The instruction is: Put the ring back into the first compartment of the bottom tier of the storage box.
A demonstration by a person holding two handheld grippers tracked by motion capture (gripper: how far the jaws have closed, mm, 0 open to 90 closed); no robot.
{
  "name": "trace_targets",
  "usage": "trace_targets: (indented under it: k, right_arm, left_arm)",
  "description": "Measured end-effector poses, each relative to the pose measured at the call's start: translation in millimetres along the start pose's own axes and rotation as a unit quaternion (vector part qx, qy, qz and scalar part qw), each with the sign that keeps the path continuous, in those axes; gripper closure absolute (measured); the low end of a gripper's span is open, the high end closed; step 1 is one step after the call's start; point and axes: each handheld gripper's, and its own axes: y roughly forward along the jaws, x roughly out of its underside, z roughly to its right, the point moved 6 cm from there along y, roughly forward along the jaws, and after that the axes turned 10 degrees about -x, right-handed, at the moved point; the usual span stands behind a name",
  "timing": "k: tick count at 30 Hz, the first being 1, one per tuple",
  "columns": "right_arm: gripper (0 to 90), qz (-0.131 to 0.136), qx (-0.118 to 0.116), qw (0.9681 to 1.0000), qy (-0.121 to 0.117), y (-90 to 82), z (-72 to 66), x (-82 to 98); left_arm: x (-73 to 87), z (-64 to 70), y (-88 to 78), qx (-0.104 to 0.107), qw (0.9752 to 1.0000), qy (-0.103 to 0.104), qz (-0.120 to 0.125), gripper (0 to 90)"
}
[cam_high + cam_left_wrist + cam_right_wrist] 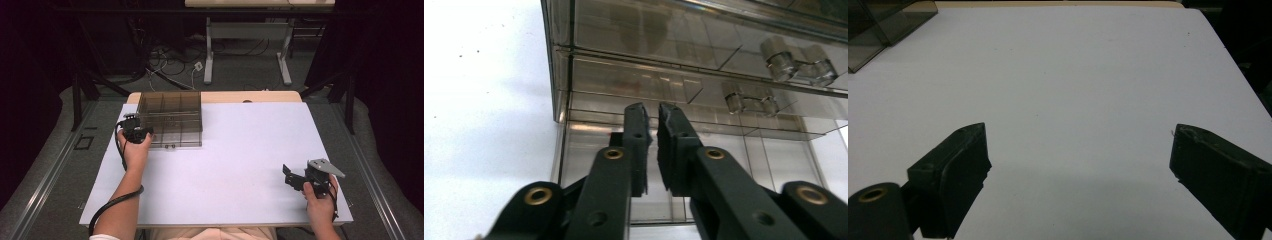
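Observation:
A smoky clear compartment box (170, 117) with a lid sits at the far left of the white table top (240, 150). My left gripper (131, 120) is at the box's left front corner. In the left gripper view its jaws (651, 107) stand just a narrow slit apart against the box wall (684, 65), with nothing visibly between the pads. Two clear clasps (796, 62) show on the box's side. My right gripper (290, 176) rests near the front right edge. Its jaws (1078, 145) are wide open over bare table, and a corner of the box (878, 25) shows far off.
A person's forearms come in from the table's near edge. Beyond the table's far edge stand desk legs (209, 50) and loose cables on the floor. Dark curtains close in both sides.

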Motion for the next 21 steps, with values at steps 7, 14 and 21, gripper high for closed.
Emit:
trace_targets:
  k: [7, 14, 21]
  right_arm:
    - [8.6, 0.004, 0.000, 1.0000, 0.002, 0.2, 0.0, -0.4]
    - [8.6, 0.005, 0.000, 1.0000, -0.001, 0.3, 0.1, -0.6]
    - [8.6, 0.004, 0.001, 1.0000, 0.003, 0.2, -0.1, -0.4]
  left_arm:
    - [-2.6, 0.5, -4.3, 0.014, 0.9999, -0.004, 0.004, 72.9]
    - [-4.2, 0.7, -6.9, 0.016, 0.9997, -0.014, 0.014, 67.6]
    - [-8.1, 0.6, -12.8, 0.005, 0.9996, -0.012, 0.024, 59.4]
